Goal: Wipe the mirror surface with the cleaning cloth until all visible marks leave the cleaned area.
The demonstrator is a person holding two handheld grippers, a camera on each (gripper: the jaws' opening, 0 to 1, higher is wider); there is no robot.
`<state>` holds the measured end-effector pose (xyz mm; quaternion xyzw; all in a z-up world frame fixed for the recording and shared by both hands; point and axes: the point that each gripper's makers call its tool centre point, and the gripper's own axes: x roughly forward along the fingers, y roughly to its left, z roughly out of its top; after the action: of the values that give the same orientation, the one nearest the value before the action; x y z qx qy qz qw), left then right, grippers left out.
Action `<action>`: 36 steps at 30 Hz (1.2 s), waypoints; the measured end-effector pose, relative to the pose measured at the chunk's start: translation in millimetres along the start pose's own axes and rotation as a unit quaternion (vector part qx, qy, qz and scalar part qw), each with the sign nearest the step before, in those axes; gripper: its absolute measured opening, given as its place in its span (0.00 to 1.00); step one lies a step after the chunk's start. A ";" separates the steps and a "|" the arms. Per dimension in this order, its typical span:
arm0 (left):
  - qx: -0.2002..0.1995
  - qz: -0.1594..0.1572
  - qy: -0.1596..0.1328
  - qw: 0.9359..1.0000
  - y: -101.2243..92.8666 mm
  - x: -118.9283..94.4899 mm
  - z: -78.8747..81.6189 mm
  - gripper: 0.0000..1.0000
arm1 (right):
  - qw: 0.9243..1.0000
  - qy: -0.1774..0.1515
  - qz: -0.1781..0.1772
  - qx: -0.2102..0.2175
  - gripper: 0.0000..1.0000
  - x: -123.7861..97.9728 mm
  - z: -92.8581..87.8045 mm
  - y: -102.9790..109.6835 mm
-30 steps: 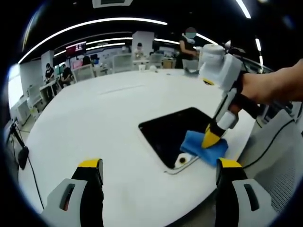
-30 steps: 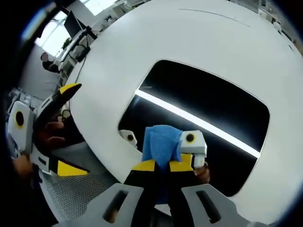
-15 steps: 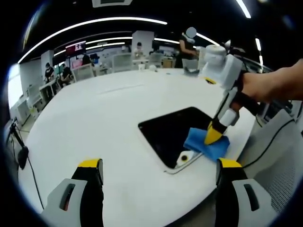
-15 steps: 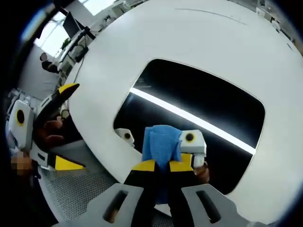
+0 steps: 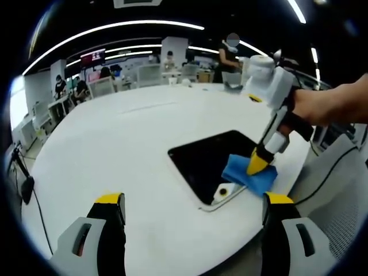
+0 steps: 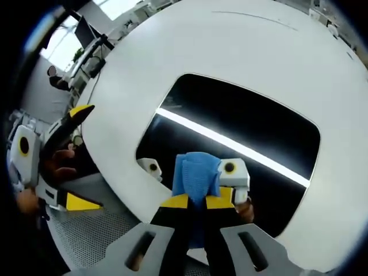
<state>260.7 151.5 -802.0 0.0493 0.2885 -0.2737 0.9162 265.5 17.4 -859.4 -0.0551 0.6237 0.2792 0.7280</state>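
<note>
The mirror (image 5: 214,161) lies flat on the round white table (image 5: 115,149), close to the table's edge on the person's side, its dark glass giving back a bright ceiling light strip in the right gripper view. In the left gripper view the right gripper (image 5: 256,167) comes down steeply onto the mirror's near right corner, its white body tilted up and away toward the person's hand (image 5: 313,109), which grips the handle from the right with the forearm running off past the table's edge. Its yellow-tipped jaws are clenched on the blue cleaning cloth (image 5: 249,176), and the cloth is pressed against the mirror at that corner, part of it spreading over the mirror's pale frame toward the table edge. The right gripper view, looking along those jaws, has the cleaning cloth (image 6: 196,177) pinched between them and rising over the dark mirror (image 6: 241,132), with the gripper's own reflection just beside the cloth on the glass. The left gripper (image 5: 192,213) is held well back from the mirror, over the near part of the table, its two jaws spread wide apart with nothing between them. In the right gripper view the left gripper (image 6: 72,155) sits off the table's edge, left of the mirror, with a hand (image 6: 54,167) wrapped round its body.
</note>
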 end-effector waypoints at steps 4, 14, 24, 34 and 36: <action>-0.001 -0.001 0.000 1.000 -0.5 0.0 0.0 1.00 | 1.000 -0.001 0.000 0.001 0.02 0.1 3.0 -1.7; -0.003 -0.003 0.001 1.000 -0.7 0.3 -0.6 1.00 | 1.000 -0.002 -0.001 0.005 0.02 2.1 12.3 -7.3; -0.004 -0.007 0.001 1.000 -2.0 0.7 -0.7 1.00 | 1.000 -0.006 -0.001 0.013 0.02 1.7 22.3 -12.7; -0.008 -0.005 0.001 1.000 -0.9 0.4 -0.8 1.00 | 1.000 -0.009 -0.004 0.017 0.02 1.7 36.3 -20.0; -0.009 -0.005 0.001 1.000 -1.0 0.4 -0.9 1.00 | 1.000 -0.009 -0.004 0.018 0.02 1.4 38.7 -21.0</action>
<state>260.0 150.8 -802.9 0.0399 0.2920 -0.2757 0.9149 309.5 16.8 -858.1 -0.0421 0.6221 0.2652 0.7354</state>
